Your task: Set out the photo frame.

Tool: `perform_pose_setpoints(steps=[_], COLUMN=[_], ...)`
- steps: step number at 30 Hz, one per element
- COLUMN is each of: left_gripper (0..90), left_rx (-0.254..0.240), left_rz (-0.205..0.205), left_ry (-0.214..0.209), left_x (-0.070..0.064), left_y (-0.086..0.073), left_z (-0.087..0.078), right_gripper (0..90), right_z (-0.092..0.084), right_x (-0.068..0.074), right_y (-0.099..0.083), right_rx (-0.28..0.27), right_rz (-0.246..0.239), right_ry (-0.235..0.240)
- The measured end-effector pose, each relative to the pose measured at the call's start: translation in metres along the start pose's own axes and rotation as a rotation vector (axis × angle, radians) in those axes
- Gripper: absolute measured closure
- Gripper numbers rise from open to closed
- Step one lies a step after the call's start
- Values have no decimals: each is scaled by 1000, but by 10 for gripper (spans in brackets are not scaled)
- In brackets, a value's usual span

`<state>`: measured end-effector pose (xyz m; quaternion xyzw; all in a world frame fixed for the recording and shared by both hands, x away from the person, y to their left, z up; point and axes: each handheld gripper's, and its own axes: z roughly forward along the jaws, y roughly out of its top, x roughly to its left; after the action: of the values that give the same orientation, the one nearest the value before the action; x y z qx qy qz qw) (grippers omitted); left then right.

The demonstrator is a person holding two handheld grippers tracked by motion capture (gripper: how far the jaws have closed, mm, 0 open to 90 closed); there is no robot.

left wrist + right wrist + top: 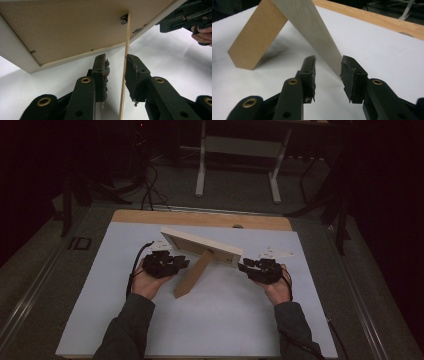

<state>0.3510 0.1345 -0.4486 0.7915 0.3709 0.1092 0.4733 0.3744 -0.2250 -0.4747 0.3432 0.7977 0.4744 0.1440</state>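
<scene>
My left gripper (115,75) has its jaws apart with the thin edge of the brown stand leg (124,75) running up between them, close to the right pad but, as far as I can tell, not yet pinched. That leg slants from the back of the picture frame (200,245) down toward me and leftward on the white table (225,320), so its long axis lies nearly along my jaws. My right gripper (328,72) is also parted, its right pad at or just beside the frame's pale side edge (317,32). The frame stands mid-table, tilted, its length running left to right between my hands. There is open white surface near me and to both sides; the wooden table edge (200,217) lies beyond.
</scene>
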Motion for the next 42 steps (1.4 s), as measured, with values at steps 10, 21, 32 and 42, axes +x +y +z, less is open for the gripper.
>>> perform_pose_setpoints(steps=[10, 21, 32, 42], left_gripper=[835, 900, 900, 900], left_rx=[-11, -45, -58, -73], left_rz=[-13, -51, -74, -88], left_ry=[28, 70, 118, 128], left_x=[1, 2, 1, 0], left_y=[6, 14, 21, 28], left_z=[-1, -2, 3, 9], right_gripper=[819, 898, 897, 898], right_z=[1, -3, -5, -3], right_x=[-2, -2, 1, 3], right_y=[-4, 7, 23, 31], right_rx=[46, 13, -39, -58], right_rz=[-5, 1, 8, 11], right_ry=[-30, -73, -89, -83])
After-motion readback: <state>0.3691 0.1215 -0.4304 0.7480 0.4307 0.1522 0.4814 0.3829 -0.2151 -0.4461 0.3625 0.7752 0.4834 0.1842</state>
